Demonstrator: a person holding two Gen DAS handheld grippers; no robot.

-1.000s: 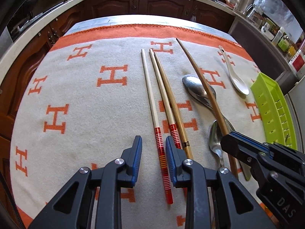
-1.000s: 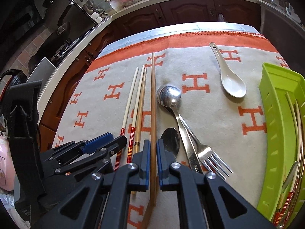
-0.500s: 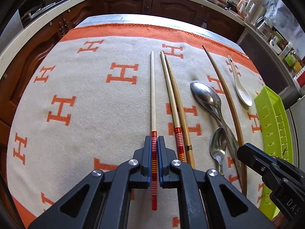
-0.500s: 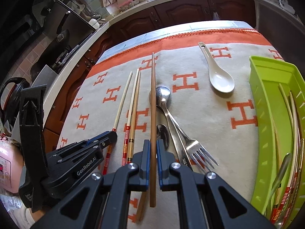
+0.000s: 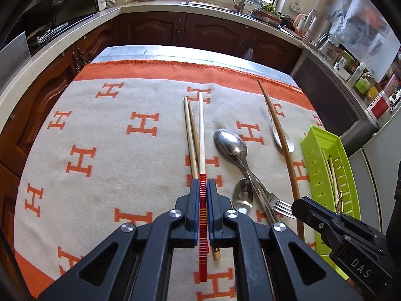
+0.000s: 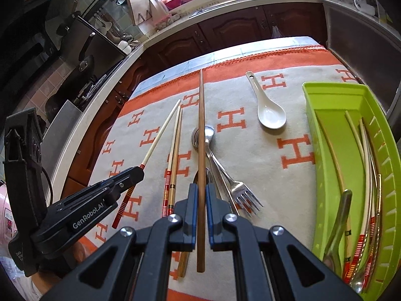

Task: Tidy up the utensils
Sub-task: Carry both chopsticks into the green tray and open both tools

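Since a second ago, closed on and lifted: pale chopstick with red-and-orange striped handle point(image 5: 202, 150), now pinched by its striped end in left gripper point(image 5: 202, 209), fingers fully shut around it, tip toward twelve o'clock over two more chopsticks point(image 5: 191, 140) lying on orange-and-cream patterned cloth covering tabletop point(image 5: 105, 155). Right gripper point(image 6: 201, 210), fingers nearly shut, clamping long dark brown wooden chopstick point(image 6: 201, 135), raised above metal spoons and fork point(image 6: 240, 193). Lime green slotted plastic tray point(image 6: 325, 95) at three o'clock, already holding several utensils. White ceramic soup spoon point(image 6: 269, 115) not yet collected. Step in hand: carrying. Next, probably: swinging both sticks toward three o'clock, lining them lengthwise with tray, then releasing.
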